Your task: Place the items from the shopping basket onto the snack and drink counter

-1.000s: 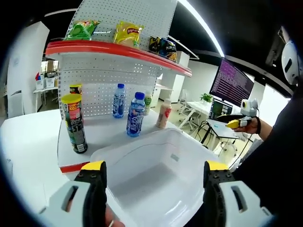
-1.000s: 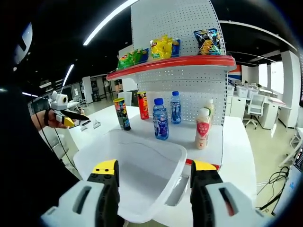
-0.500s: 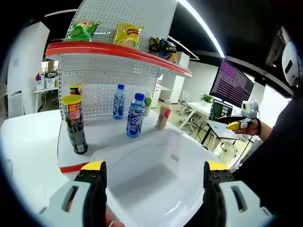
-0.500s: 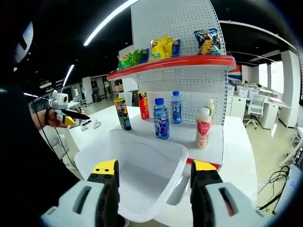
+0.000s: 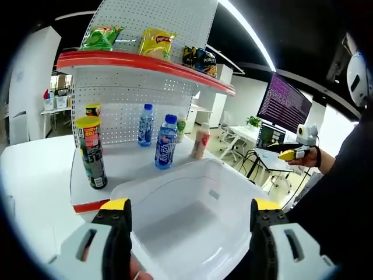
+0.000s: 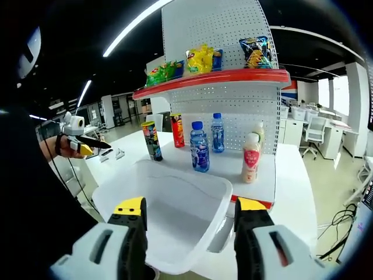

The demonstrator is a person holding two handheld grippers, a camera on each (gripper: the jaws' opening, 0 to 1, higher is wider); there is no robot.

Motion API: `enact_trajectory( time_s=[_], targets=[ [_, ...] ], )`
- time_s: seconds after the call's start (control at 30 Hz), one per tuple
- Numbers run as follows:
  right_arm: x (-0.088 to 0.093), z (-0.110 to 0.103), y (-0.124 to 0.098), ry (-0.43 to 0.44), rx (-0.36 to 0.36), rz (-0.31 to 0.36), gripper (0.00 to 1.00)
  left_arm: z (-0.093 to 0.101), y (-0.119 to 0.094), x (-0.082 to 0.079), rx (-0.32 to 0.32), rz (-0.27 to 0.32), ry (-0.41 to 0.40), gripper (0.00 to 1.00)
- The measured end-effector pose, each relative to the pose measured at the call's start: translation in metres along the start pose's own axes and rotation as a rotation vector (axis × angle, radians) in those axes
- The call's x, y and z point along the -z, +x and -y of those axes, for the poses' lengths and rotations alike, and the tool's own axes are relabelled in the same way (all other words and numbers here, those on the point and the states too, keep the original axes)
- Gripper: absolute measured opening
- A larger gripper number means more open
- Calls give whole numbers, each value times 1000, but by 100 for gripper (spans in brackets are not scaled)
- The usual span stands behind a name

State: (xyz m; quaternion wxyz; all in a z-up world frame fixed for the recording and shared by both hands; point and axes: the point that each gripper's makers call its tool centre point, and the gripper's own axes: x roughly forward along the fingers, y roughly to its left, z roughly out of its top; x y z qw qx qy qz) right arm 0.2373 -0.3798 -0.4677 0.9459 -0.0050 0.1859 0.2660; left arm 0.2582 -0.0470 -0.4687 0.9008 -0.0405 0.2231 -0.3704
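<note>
As seen from both views, a white basket (image 5: 192,216) (image 6: 169,216) is set on the counter (image 5: 41,186) (image 6: 291,204), just before a pegboard display with a red shelf (image 5: 134,61) (image 6: 215,79). No items can be seen inside the basket.

Left hand-held gripper (image 5: 189,213): released, jaws held well apart above the basket's near rim, nothing between them.

Right hand-held gripper (image 6: 189,210): released, jaws likewise spread over the basket's near rim, nothing grasped.

On the display base, upright:
- dark chip can (image 5: 91,151) (image 6: 152,140) with yellow lid, nearest the front on one end;
- red chip can (image 5: 93,109) (image 6: 176,129), behind it against the pegboard;
- blue bottle (image 5: 166,142) (image 6: 199,146), forward, near the basket's far rim;
- second blue bottle (image 5: 145,125) (image 6: 217,133), further back;
- pink-labelled bottle (image 5: 200,140) (image 6: 250,158), at the other end;
- small green-labelled bottle (image 5: 182,127) (image 6: 257,133), behind it by the pegboard.

On the red shelf: a green bag (image 5: 100,36) (image 6: 156,74), a yellow bag (image 5: 156,42) (image 6: 200,59), and a dark bag (image 5: 201,60) (image 6: 254,51).

Off to the side, a person's hand is seen in each view holding the other gripper. A monitor (image 5: 282,105) is noted in the room behind.
</note>
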Motion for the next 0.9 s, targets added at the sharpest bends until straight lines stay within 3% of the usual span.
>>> enact_trajectory(
  time_s=[0.9],
  targets=[
    [0, -9, 5, 3, -34, 5, 57, 0, -12, 7, -26, 17, -23, 82]
  ],
)
